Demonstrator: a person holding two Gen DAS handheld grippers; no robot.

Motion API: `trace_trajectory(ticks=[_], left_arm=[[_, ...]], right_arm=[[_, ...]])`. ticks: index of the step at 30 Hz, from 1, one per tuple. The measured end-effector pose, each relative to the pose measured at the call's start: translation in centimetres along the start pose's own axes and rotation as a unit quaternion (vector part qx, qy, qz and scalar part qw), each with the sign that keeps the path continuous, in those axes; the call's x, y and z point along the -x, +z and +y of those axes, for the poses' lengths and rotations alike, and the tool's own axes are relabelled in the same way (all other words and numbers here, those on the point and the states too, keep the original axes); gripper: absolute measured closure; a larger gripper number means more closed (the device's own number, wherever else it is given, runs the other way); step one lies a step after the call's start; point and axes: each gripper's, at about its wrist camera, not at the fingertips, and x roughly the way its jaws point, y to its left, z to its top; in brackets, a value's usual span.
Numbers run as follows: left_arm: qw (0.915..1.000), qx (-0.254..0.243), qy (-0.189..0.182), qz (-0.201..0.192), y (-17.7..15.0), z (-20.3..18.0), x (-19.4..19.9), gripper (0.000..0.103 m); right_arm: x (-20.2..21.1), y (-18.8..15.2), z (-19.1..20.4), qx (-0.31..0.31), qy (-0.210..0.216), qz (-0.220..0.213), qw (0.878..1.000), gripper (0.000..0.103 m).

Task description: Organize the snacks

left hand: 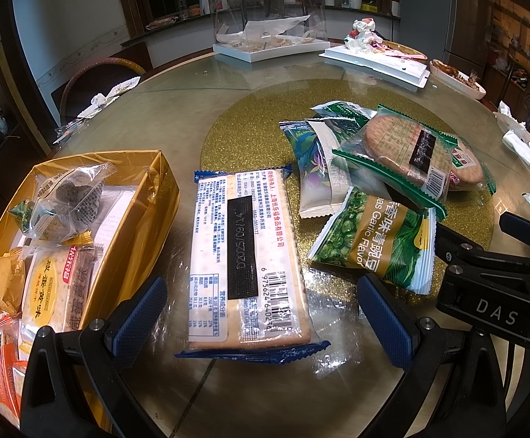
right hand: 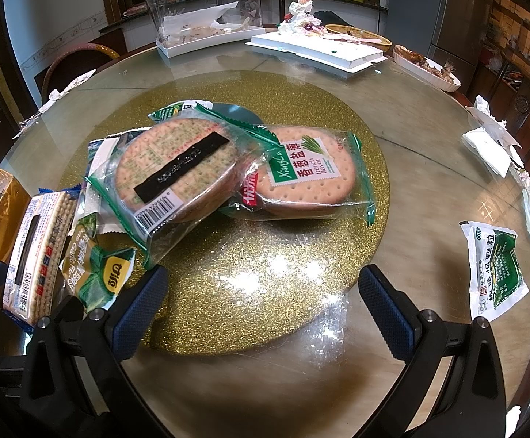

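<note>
Presently we are holding the left claw (left hand: 261, 325) spread wide around the blue-edged cracker pack (left hand: 248, 262), gripping nothing. Our right claw (right hand: 263, 310) is hovering open over the glittery gold mat (right hand: 265, 273). Two round biscuit packs (right hand: 228, 171) are lying stacked ahead; the green pea packet (left hand: 374, 241) is crowding the gold box (left hand: 137, 226) on the tabletop (right hand: 429, 182).

Blue-edged cracker pack (left hand: 252, 266) flat, label-down, beside gold box (left hand: 144, 226) holding snacks; round biscuit packs (right hand: 228, 168) overlapping on gold mat.
</note>
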Motion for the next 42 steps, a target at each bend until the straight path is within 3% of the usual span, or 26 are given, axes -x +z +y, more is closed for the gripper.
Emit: trace_trajectory(ticks=[19,23,26,33,37,41,42], left_arm=[[1.0,-0.002,-0.002,0.002,0.0,-0.1,0.0,0.0],[0.9995,-0.013,-0.018,0.022,0.1,0.0,0.0,0.0],[0.9996,-0.014,-0.022,0.01,-0.1,0.0,0.2,0.0],[0.9962,-0.001,-0.087,-0.002,0.5,0.8,1.7,0.001],[0.9941,0.006,-0.108,-0.005,1.5,0.9,2.2,0.001],[0.9882,0.026,-0.15,0.021,3.1,-0.4,0.5,0.001],[0.9891,0.028,-0.142,0.023,3.7,-1.0,0.1,0.001]], right_arm=[[0.0,0.0,0.0,0.0,0.0,0.0,1.0,0.0],[0.0,0.0,0.0,0.0,0.0,0.0,1.0,0.0],[0.0,0.0,0.1,-0.011,-0.008,0.001,1.0,0.0],[0.2,0.1,-0.3,0.0,0.008,0.008,1.0,0.001],[3.1,-0.3,-3.1,-0.072,0.054,-0.029,0.996,0.014],[6.9,0.7,-6.2,-0.14,0.056,-0.07,0.986,0.015],[8.0,1.2,-7.0,-0.15,0.039,-0.079,0.985,0.014]])
